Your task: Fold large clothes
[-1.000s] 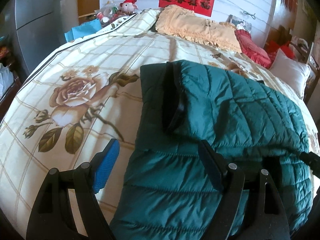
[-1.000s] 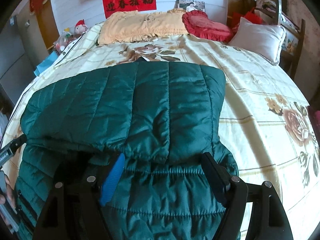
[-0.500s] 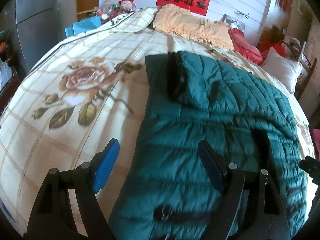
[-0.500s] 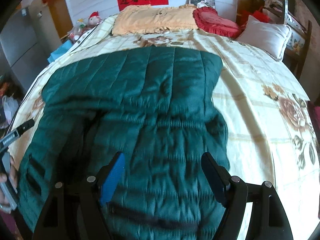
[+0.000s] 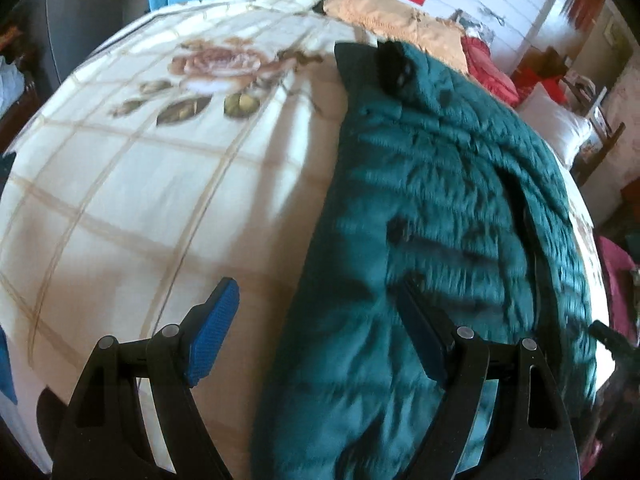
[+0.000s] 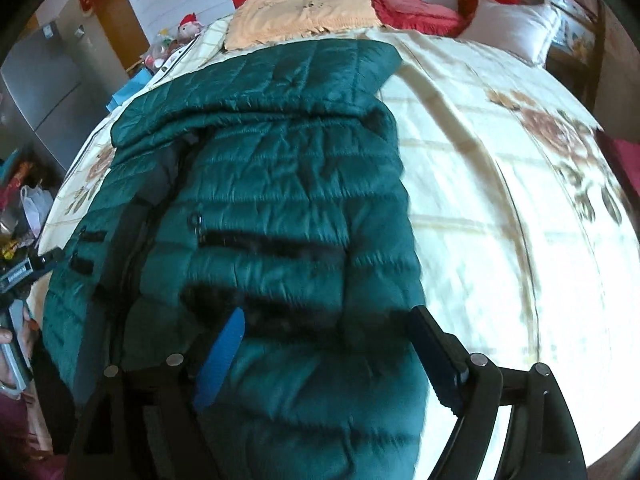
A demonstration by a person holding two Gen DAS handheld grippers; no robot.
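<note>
A dark green quilted puffer jacket [image 5: 440,208] lies lengthwise on the bed, its far part folded over; it also shows in the right wrist view [image 6: 272,208], with black zip pockets facing up. My left gripper [image 5: 320,328] is open and empty above the jacket's near left edge. My right gripper [image 6: 328,352] is open and empty above the jacket's near end. The left gripper's tip [image 6: 24,272] shows at the left edge of the right wrist view.
The bed has a cream sheet with rose prints [image 5: 152,184]. A peach pillow [image 6: 300,12], a red cushion [image 6: 416,12] and a white pillow [image 6: 512,28] lie at the head. A grey cabinet [image 6: 44,92] stands at the left.
Both grippers have pulled back toward the near end of the bed and stayed open. More of the jacket's lower part with its pockets shows now.
</note>
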